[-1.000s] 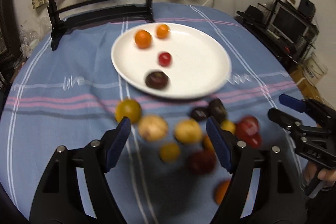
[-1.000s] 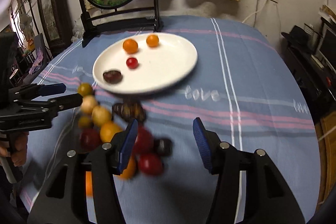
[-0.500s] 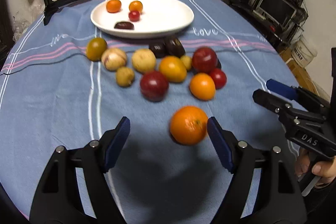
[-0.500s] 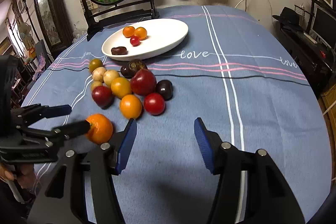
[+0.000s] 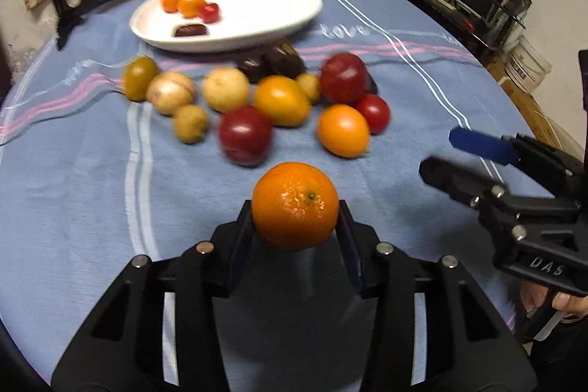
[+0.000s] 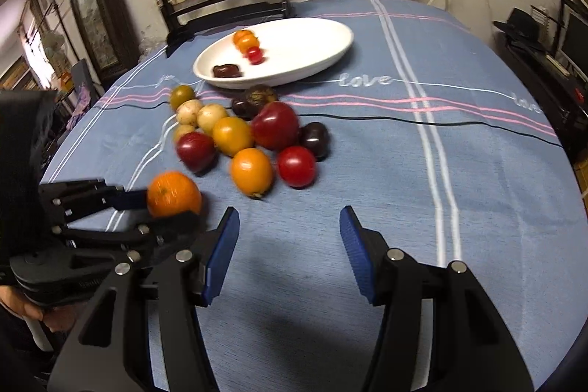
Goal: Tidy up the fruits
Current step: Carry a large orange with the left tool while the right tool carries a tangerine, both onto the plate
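One orange (image 5: 295,204) sits gripped in your left gripper (image 5: 295,219), on the near side of the white plate (image 5: 286,21), with the fruit pile (image 5: 257,105) between. It looks lifted, but blur hides that. Your right gripper (image 6: 289,237) hangs wide and empty, no nearer the plate.

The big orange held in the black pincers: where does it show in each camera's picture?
Left wrist view: orange low centre, between the left gripper fingers.
Right wrist view: orange at left, in that same gripper.
Shared landmark: white plate beyond the loose fruit.
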`<move>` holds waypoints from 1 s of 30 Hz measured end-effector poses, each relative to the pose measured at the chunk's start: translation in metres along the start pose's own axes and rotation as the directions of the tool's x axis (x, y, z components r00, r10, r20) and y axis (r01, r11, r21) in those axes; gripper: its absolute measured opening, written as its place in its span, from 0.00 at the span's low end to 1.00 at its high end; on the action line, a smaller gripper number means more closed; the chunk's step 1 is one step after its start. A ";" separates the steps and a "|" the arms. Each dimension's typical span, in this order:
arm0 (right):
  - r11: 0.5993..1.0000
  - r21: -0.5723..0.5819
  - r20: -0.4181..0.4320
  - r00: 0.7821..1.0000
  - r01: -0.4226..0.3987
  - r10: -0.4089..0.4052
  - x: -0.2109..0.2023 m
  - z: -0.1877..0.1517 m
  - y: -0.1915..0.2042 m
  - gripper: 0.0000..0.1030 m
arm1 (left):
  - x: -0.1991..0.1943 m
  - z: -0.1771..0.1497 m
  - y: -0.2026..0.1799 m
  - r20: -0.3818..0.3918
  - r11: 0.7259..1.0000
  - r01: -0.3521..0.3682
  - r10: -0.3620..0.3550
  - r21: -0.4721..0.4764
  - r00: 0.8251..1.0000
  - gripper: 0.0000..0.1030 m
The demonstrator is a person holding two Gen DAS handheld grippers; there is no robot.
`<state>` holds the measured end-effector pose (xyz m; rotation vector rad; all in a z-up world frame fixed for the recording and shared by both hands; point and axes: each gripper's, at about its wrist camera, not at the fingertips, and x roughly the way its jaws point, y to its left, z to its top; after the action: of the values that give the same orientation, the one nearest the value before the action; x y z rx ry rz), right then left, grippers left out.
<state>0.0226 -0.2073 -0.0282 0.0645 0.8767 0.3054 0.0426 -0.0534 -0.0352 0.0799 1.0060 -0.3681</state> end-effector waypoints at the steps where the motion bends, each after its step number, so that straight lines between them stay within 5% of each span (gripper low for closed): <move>1: 1.000 -0.008 -0.012 1.000 -0.013 0.013 0.005 0.001 0.005 0.56 | -0.005 0.001 0.006 0.010 1.000 -0.003 0.003 -0.008 1.000 0.44; 7: 0.998 -0.024 -0.063 0.996 -0.066 0.064 0.031 0.011 0.026 0.56 | -0.023 0.002 0.035 0.043 0.998 -0.025 0.028 -0.055 0.999 0.44; 13: 0.999 -0.050 -0.100 0.995 -0.001 -0.004 0.056 0.025 0.036 0.55 | -0.022 0.000 0.050 0.034 0.997 -0.022 0.025 -0.078 0.999 0.43; 17: 0.995 -0.070 -0.095 0.992 0.073 -0.079 0.063 0.029 0.039 0.34 | -0.020 0.001 0.054 0.034 0.996 -0.023 0.026 -0.081 0.999 0.43; 19: 0.995 -0.078 -0.100 0.992 0.064 -0.072 0.062 0.029 0.039 0.34 | -0.020 0.001 0.056 0.037 0.996 -0.024 0.027 -0.084 0.999 0.44; 23: 0.997 -0.065 -0.077 0.996 0.029 -0.034 0.046 0.028 0.033 0.34 | -0.023 0.005 0.060 0.044 0.997 -0.029 0.033 -0.077 0.998 0.43; 30: 0.998 -0.056 0.084 0.996 -0.028 0.032 0.001 0.060 0.025 0.34 | -0.037 0.039 0.062 0.104 0.998 -0.024 0.029 -0.056 0.994 0.44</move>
<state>0.0632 -0.1787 0.0142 0.0391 0.7836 0.3525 0.0777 0.0051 0.0104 0.0245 0.9098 -0.3171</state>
